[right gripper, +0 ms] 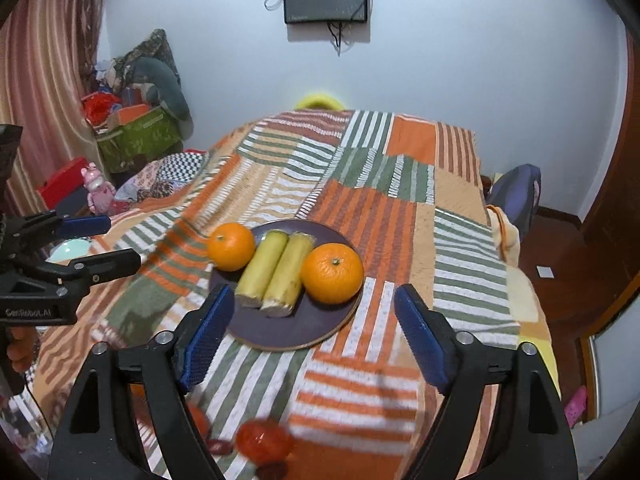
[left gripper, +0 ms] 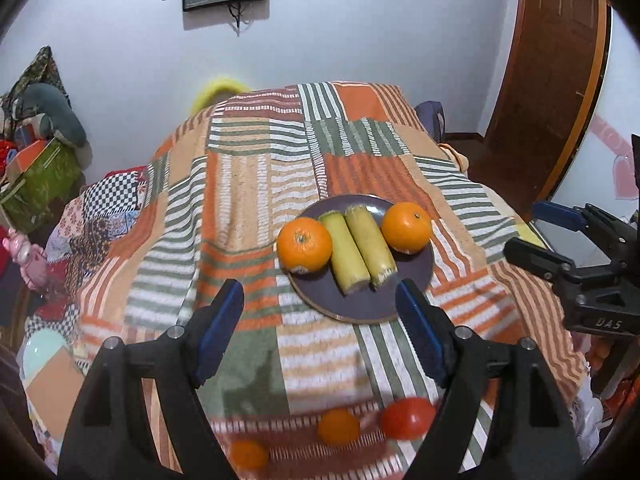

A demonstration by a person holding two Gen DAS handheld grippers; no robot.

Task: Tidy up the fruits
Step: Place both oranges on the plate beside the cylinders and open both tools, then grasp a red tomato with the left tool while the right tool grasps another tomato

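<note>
A dark purple plate (left gripper: 352, 304) (right gripper: 288, 332) lies on the striped cloth. It holds two yellow banana pieces (left gripper: 358, 250) (right gripper: 272, 272) side by side, with an orange on the left (left gripper: 305, 245) (right gripper: 231, 246) and an orange on the right (left gripper: 406, 227) (right gripper: 332, 273). My left gripper (left gripper: 320, 308) is open and empty just before the plate. My right gripper (right gripper: 314, 316) is open and empty over the plate's near rim. Near the front edge lie a red tomato (left gripper: 408, 418) (right gripper: 264, 442) and two small oranges (left gripper: 338, 426) (left gripper: 249, 455).
The cloth-covered table (left gripper: 248, 184) (right gripper: 400, 208) falls off at left and right. The right gripper shows at the right in the left wrist view (left gripper: 568, 240); the left gripper shows at the left in the right wrist view (right gripper: 96, 244). Clutter and a green box (right gripper: 136, 140) stand at far left.
</note>
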